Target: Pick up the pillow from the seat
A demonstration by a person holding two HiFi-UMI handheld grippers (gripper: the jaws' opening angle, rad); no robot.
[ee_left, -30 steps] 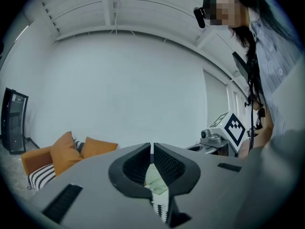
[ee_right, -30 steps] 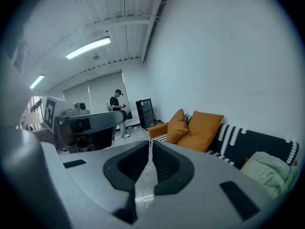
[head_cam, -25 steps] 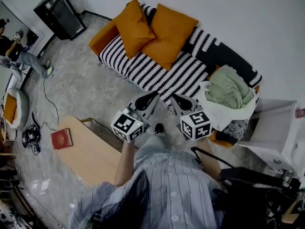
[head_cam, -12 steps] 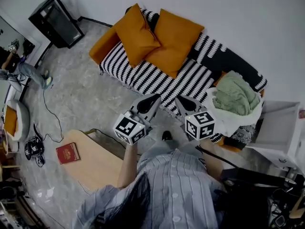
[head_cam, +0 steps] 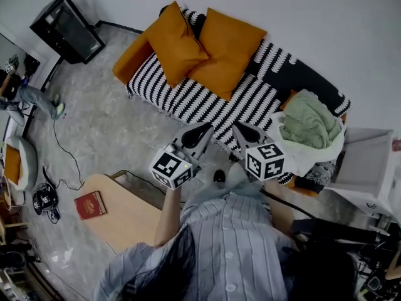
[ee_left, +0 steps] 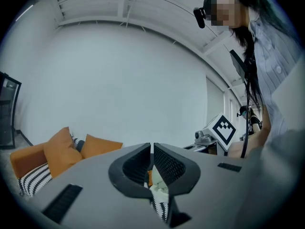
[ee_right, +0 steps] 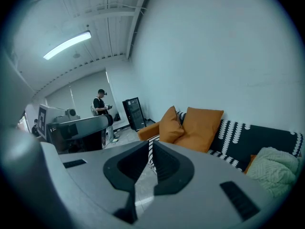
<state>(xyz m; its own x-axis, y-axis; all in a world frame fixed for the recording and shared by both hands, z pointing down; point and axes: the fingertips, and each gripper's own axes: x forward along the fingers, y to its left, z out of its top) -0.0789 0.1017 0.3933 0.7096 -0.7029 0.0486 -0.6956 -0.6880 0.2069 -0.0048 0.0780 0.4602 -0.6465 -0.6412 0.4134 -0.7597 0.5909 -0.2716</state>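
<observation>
Orange pillows (head_cam: 182, 39) lean on the striped sofa (head_cam: 188, 93).
Jaws together and empty, the left gripper (head_cam: 202, 128) and right gripper (head_cam: 239, 128) hover near its front edge.

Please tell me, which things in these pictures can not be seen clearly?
- Head view: on the red book the cover print is too small to read.
- Head view: the green blanket covers much of the right end of the sofa.
- Left gripper view: the body of the left gripper hides most of the sofa seat.
</observation>
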